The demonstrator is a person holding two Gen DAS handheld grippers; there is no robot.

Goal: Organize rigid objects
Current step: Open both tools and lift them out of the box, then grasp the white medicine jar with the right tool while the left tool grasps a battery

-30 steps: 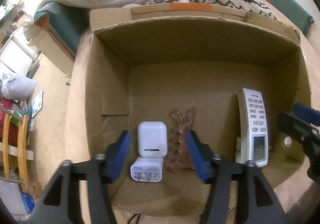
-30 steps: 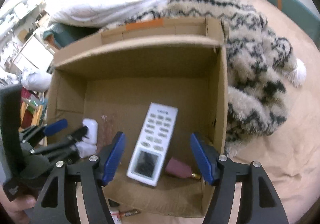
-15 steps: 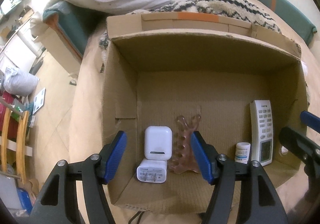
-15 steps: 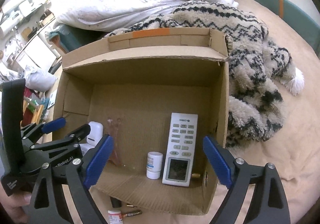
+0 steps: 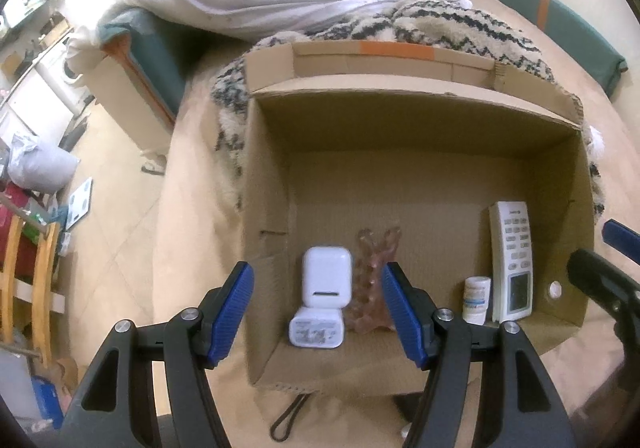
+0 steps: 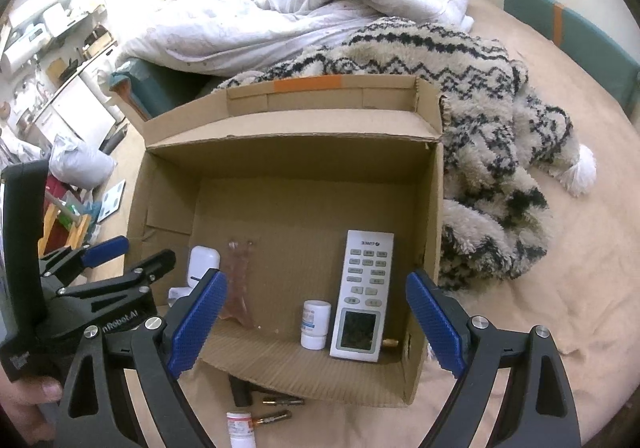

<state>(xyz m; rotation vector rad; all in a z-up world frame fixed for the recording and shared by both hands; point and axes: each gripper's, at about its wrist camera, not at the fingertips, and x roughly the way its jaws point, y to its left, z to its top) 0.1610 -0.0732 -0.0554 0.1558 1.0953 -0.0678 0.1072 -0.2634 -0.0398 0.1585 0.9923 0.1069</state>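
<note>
An open cardboard box [image 6: 434, 208] sits on a beige bedsheet [image 6: 560, 288], with a rumpled white duvet [image 6: 320, 8] and a black-and-cream patterned fleece blanket [image 6: 492, 120] behind and beside it, and a cluttered floor off the bed's left edge. Along the box's near wall lie a white charger case [image 5: 327, 282] above a white plug adapter [image 5: 317, 332], a pinkish translucent piece [image 5: 370, 284], a small white bottle [image 6: 315, 324] and a white remote [image 6: 364, 296]; outside it lie another bottle [image 6: 240, 428] and two batteries [image 6: 280, 408]. The left gripper [image 5: 318, 314] and the right gripper [image 6: 316, 328] both hover with jaws apart and empty, the right's wider.
</note>
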